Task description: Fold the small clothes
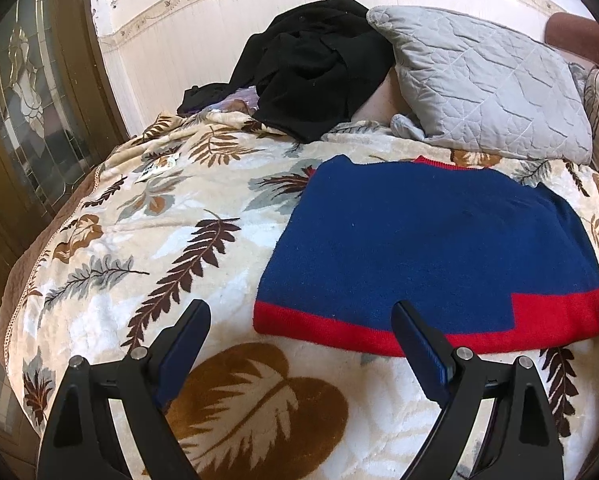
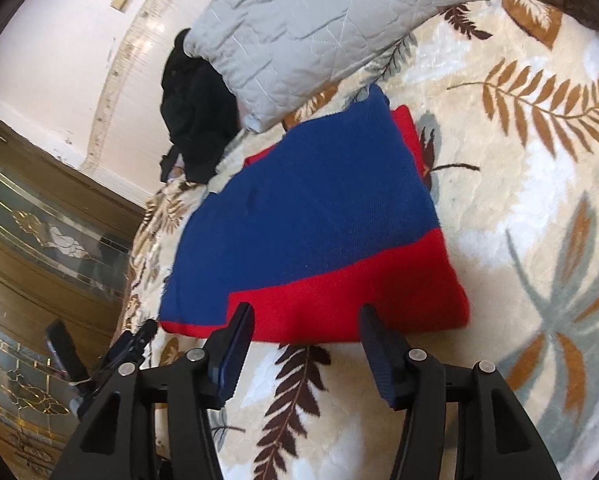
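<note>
Left wrist view: the knitted blue-and-red sweater [image 1: 431,248] lies folded flat on the plush leaf-print blanket [image 1: 159,240], its right edge cut off. Left gripper [image 1: 301,312] gapes, empty. Right gripper [image 2: 305,314] stands apart, gripping nothing, at the red hem.

blue sweater [image 1: 427,240] with red hem on cream leaf-print blanket [image 1: 171,216]

Right tool [image 2: 305,312] open, empty, at red hem of folded blue sweater [image 2: 315,204] on leaf-print blanket [image 2: 519,208].
</note>
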Demonstrator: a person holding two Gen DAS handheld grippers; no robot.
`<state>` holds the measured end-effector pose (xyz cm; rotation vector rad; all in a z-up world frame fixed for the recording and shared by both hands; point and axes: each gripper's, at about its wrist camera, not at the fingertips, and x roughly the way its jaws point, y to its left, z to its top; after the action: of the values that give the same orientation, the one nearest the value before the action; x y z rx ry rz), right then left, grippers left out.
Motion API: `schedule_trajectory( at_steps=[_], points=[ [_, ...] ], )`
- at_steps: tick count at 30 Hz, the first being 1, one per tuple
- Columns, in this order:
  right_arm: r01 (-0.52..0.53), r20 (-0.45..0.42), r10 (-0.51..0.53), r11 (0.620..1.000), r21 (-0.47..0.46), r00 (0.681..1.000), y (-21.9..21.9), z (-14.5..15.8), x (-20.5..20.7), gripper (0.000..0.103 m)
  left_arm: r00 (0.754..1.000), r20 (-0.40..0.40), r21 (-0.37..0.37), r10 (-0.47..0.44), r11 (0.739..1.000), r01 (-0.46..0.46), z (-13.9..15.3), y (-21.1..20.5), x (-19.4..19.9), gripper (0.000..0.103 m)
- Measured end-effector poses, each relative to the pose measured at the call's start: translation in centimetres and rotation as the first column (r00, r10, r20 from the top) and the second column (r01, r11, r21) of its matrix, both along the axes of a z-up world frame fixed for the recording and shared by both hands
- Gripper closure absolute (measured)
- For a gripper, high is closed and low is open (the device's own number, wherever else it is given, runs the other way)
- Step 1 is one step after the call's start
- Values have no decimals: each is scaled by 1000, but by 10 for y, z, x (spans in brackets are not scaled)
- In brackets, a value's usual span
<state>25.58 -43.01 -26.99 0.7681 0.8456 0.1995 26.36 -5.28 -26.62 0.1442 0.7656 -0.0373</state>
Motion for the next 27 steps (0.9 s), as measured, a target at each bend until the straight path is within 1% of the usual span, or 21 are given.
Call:
schedule_trajectory(
  at_steps=[4, 6, 7, 9, 11, 12, 14, 15, 16, 17, 18, 20, 21, 23, 24, 26, 27],
  points=[
    [1, -1, -1, 1000, 24, 1000, -4, 0, -11, 44, 1000, 16, 0, -4, 1000, 3, 3, -2, -4, 10],
    [5, -11, -5, 999, 52, 1000, -5, -4, -16, 44, 1000, 19, -2, -7, 1000, 7, 4, -3, -6, 10],
    [8, -18, -7, 998, 69, 1000, -4, -7, -19, 44, 1000, 15, -5, -11, 1000, 11, 4, -3, -6, 10],
    [8, -29, -5, 995, 95, 1000, -2, -11, -22, 43, 1000, -16, -34, -22, 999, 21, 2, -2, -6, 10],
    [5, -45, 1, 993, 122, 999, 1, -14, -22, 43, 994, -92, -109, -58, 993, 47, -6, 0, -1, 10],
    [7, -54, 1, 990, 138, 999, 2, -16, -23, 40, 981, -170, -169, -91, 984, 62, -14, 0, 4, 10],
    [24, -70, -12, 985, 173, 997, 4, -22, -22, 37, 954, -281, -247, -106, 968, 35, -29, 2, 12, 10],
    [38, -80, -23, 982, 186, 997, 5, -25, -21, 37, 935, -333, -316, -121, 949, 11, -38, 5, 18, 10],
    [51, -92, -33, 979, 197, 995, 5, -28, -20, 37, 922, -367, -358, -124, 933, -17, -43, 8, 23, 10],
    [72, -111, -49, 975, 212, 993, 4, -33, -18, 37, 913, -392, -383, -113, 923, -51, -48, 12, 27, 10],
    [95, -131, -67, 970, 224, 989, 4, -39, -16, 37, 907, -409, -414, -97, 906, -90, -51, 17, 31, 10],
    [155, -163, -117, 956, 249, 980, 1, -49, -14, 37, 916, -396, -481, -66, 864, -145, -51, 25, 39, 10],
    [183, -155, -145, 946, 268, 977, -1, -52, -13, 37, 918, -392, -501, -62, 851, -156, -51, 27, 41, 10],
    [226, -130, -197, 935, 272, 972, -3, -51, -6, 37, 919, -394, -551, -37, 809, -204, -54, 34, 54, 10],
    [242, -120, -216, 929, 279, 969, -4, -52, -1, 37, 920, -391, -568, -25, 793, -220, -55, 37, 57, 10],
    [276, -115, -253, 913, 300, 961, -6, -56, 11, 37, 925, -380, -629, 2, 733, -261, -58, 47, 64, 11],
    [290, -107, -270, 907, 305, 957, -7, -56, 15, 37, 927, -376, -645, 10, 715, -270, -59, 48, 65, 11]
  ],
)
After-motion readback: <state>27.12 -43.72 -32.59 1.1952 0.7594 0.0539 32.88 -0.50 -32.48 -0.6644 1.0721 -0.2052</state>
